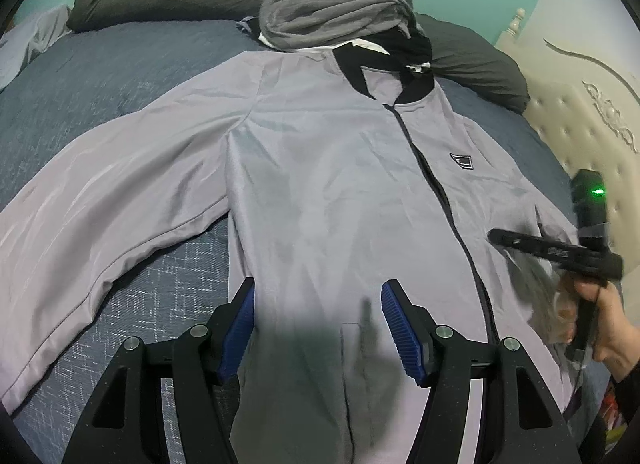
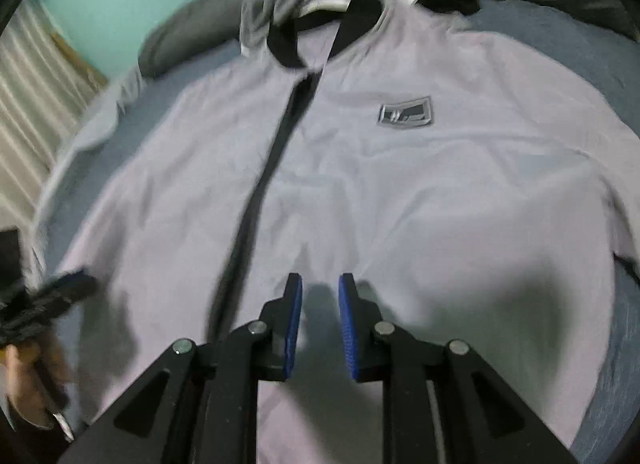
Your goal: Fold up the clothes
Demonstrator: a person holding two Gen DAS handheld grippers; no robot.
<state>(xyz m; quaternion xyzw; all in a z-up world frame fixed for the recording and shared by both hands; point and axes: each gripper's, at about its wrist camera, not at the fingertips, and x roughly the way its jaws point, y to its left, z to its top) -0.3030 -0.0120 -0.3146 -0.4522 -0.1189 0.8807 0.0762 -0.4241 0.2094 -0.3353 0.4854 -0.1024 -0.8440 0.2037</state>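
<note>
Bed [image 1: 80, 75] w/ jacket [image 1: 320, 167] flat; both claws parted, empty.

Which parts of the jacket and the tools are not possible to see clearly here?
- Jacket hem: left wrist view, hidden behind the left tool.
- Chest badge text: right wrist view, blurred.
- Right sleeve: left wrist view, smeared, partly behind the right tool.
</note>
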